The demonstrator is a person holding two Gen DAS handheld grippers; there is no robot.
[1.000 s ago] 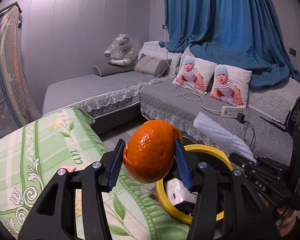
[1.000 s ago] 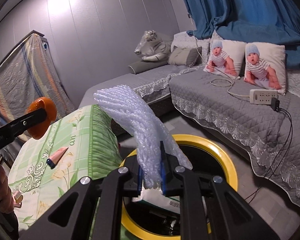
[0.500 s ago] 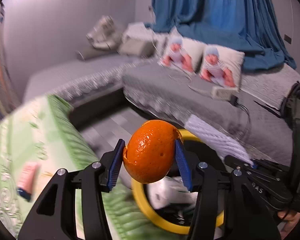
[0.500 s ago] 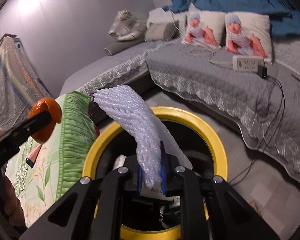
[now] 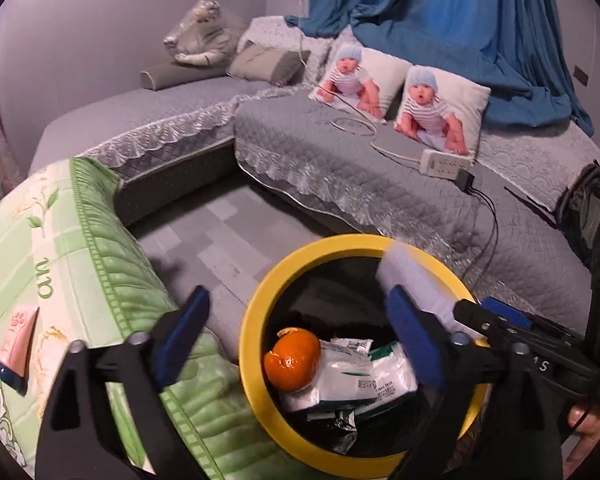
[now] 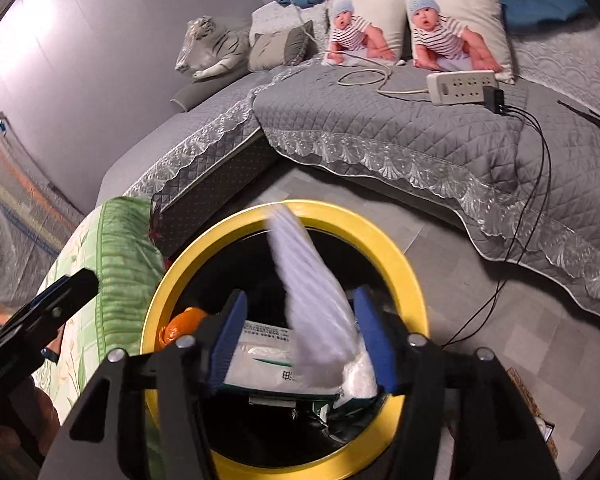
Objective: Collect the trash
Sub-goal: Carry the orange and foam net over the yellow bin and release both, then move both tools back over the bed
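Observation:
My left gripper hangs over the yellow-rimmed trash bin, its jaws opening wide with nothing between them. An orange with torn peel lies inside the bin on white and green wrappers. My right gripper is above the same bin, its jaws opening. A white foam net, blurred, stands loose between them, leaning toward the right pad. The orange shows at the bin's left inner wall.
A green quilted cover with a pink tube on it lies left of the bin. Grey sofas wrap around behind, with a power strip and black cables trailing to the floor on the right.
Both grippers came down over the bin. The left jaws opened and the orange dropped in. The right jaws opened off the foam net, which is now loose and blurred.

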